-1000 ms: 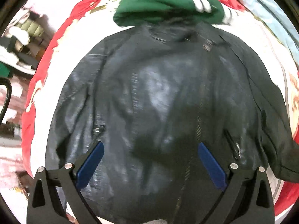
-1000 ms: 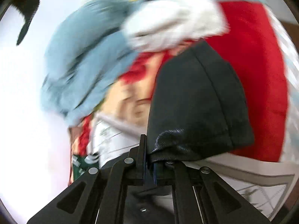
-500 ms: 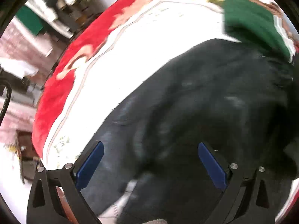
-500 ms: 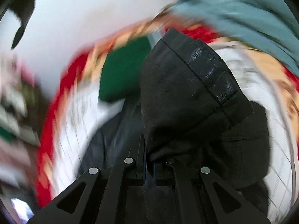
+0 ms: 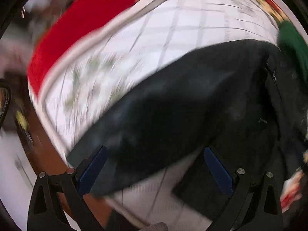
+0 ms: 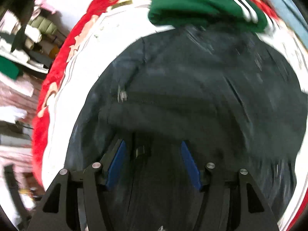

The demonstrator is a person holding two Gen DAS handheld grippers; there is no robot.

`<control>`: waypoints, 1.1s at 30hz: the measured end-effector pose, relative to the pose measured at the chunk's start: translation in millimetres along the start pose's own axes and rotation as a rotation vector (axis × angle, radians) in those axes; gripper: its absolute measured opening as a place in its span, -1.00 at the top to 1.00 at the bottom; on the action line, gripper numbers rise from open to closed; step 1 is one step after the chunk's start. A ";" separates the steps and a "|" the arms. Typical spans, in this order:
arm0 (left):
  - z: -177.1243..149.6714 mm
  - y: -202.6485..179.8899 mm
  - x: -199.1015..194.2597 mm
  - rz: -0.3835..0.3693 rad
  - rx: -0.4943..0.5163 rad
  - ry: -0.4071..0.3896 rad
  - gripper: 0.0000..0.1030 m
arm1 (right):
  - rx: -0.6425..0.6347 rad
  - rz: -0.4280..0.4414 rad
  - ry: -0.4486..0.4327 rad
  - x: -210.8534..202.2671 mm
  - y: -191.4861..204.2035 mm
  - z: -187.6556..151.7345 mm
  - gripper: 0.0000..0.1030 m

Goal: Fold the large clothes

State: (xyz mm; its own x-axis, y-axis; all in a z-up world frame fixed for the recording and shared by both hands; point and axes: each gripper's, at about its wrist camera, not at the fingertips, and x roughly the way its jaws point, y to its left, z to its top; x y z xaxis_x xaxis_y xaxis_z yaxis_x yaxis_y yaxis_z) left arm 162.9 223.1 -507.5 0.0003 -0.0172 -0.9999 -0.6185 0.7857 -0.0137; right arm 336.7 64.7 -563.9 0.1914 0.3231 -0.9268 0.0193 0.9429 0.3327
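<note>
A black leather jacket (image 6: pixel 192 96) lies on a white and red blanket (image 6: pixel 80 61), with one sleeve folded across its front. My right gripper (image 6: pixel 153 154) is open just above the folded sleeve, with nothing between its blue pads. In the left wrist view the jacket's other sleeve (image 5: pixel 163 119) stretches out over the white checked part of the blanket (image 5: pixel 173 28). My left gripper (image 5: pixel 156 159) is open and sits low over that sleeve, its pads either side of it. Both views are blurred by motion.
A folded green garment with white stripes (image 6: pixel 202 3) lies beyond the jacket's collar; it also shows in the left wrist view (image 5: pixel 292 46). A light blue cloth (image 6: pixel 288 9) lies at the far right. The bed's edge and wooden frame (image 5: pixel 46 144) are to the left.
My right gripper carried the sleeve over the jacket's front, let it go and opened. My left gripper swung left and down to the other sleeve near the bed's edge.
</note>
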 end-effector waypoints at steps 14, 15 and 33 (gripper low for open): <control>-52.3 172.0 92.6 -0.317 -0.755 0.085 -0.11 | 0.172 0.034 0.193 31.9 -31.8 -89.3 -0.21; -51.3 177.1 90.5 -0.293 -0.757 0.057 0.11 | 0.172 0.035 0.191 32.8 -29.1 -90.0 -0.21; 39.2 246.0 108.6 -0.690 -0.807 -0.269 -0.02 | 0.100 0.015 0.159 31.2 19.0 -85.3 -0.21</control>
State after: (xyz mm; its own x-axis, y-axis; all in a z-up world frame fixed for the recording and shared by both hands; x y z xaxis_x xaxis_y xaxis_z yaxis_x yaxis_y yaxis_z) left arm 41.6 438.8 -619.9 0.6553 -0.0856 -0.7505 -0.7520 0.0205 -0.6589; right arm 259.4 99.7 -601.3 0.0350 0.3537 -0.9347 0.1169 0.9274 0.3553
